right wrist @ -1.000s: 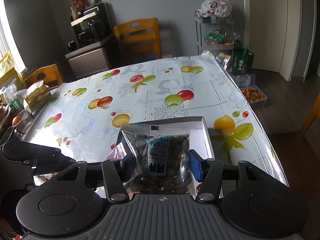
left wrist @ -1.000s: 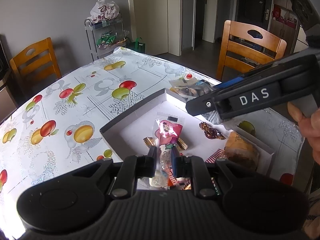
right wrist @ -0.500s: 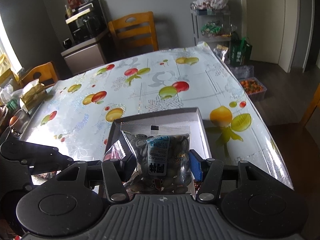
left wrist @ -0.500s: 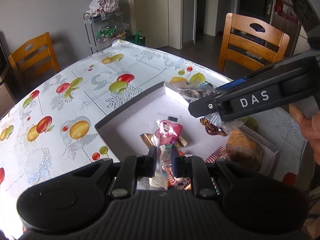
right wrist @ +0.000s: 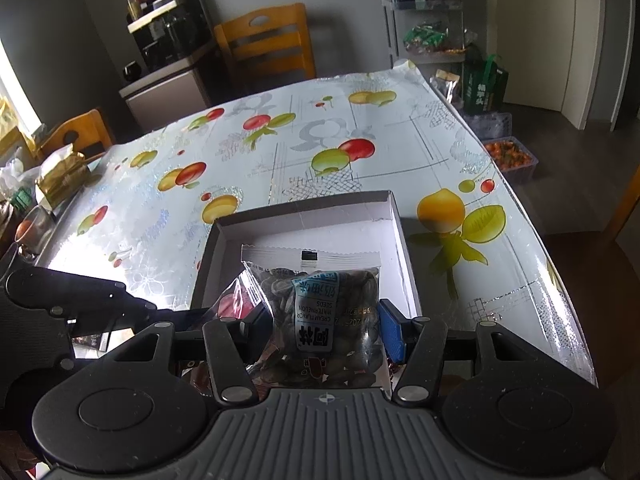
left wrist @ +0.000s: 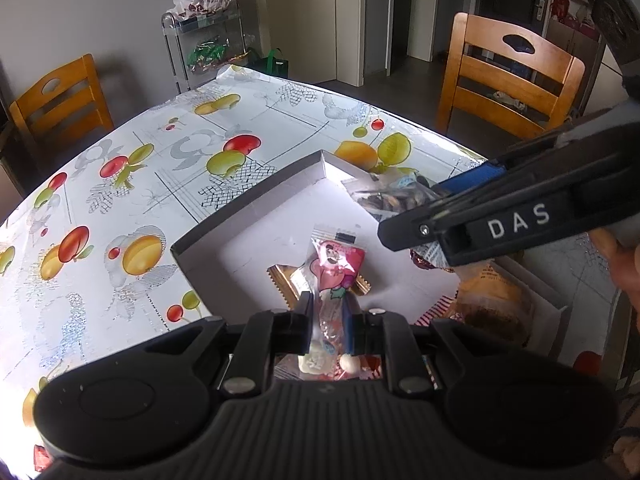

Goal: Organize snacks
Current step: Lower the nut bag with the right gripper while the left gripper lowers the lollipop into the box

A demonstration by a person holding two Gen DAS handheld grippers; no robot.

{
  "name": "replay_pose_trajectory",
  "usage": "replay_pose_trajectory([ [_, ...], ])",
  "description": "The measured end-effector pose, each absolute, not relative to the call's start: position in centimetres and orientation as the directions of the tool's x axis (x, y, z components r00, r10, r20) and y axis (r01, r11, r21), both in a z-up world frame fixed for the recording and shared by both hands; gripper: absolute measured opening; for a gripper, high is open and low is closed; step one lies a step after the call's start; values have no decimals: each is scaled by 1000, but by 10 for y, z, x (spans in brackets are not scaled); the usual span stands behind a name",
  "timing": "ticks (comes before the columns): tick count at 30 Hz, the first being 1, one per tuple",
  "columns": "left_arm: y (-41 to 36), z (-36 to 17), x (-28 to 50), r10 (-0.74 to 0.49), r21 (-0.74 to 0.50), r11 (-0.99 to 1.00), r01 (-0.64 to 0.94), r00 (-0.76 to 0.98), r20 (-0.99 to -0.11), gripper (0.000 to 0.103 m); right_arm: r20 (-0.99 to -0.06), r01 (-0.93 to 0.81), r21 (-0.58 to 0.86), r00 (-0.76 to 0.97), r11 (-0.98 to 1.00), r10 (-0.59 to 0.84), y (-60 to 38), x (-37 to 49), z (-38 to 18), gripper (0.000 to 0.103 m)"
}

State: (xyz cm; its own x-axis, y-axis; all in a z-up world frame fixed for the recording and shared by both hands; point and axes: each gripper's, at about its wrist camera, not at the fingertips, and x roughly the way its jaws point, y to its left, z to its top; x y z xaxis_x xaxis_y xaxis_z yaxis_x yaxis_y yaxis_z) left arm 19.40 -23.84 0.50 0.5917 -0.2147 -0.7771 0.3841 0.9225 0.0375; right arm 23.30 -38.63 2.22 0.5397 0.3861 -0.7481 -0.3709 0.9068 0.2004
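Observation:
My left gripper (left wrist: 329, 314) is shut on a pink candy packet (left wrist: 335, 270), held over the white shallow box (left wrist: 256, 220) on the fruit-print tablecloth. A gold wrapper (left wrist: 282, 276) lies in the box just under the packet. My right gripper (right wrist: 324, 316) is shut on a clear bag of watermelon seeds (right wrist: 320, 312) above the same box (right wrist: 304, 210). In the left wrist view the right gripper (left wrist: 424, 216) reaches in from the right with the seed bag (left wrist: 390, 198). A bread-like snack (left wrist: 492, 304) and a dark foil candy (left wrist: 420, 260) lie in the box's right part.
Wooden chairs (left wrist: 508, 76) (left wrist: 60, 100) (right wrist: 268, 44) stand around the table. A metal rack with snack bags (left wrist: 204, 40) stands at the far end. Gold packages (right wrist: 60, 176) sit at the table's left edge. A bin of orange items (right wrist: 508, 156) is on the floor.
Both grippers have sunk a little toward the box, which now looks larger and closer in both views. Each still grips its packet as before.

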Motion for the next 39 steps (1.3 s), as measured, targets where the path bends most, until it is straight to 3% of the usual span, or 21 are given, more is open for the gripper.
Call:
replay_pose_trajectory([
  [39,-246,-16,217,-223,9,920,391,543,-810,12,-808,-417,167,462,894,366,-377,246,-1,58],
])
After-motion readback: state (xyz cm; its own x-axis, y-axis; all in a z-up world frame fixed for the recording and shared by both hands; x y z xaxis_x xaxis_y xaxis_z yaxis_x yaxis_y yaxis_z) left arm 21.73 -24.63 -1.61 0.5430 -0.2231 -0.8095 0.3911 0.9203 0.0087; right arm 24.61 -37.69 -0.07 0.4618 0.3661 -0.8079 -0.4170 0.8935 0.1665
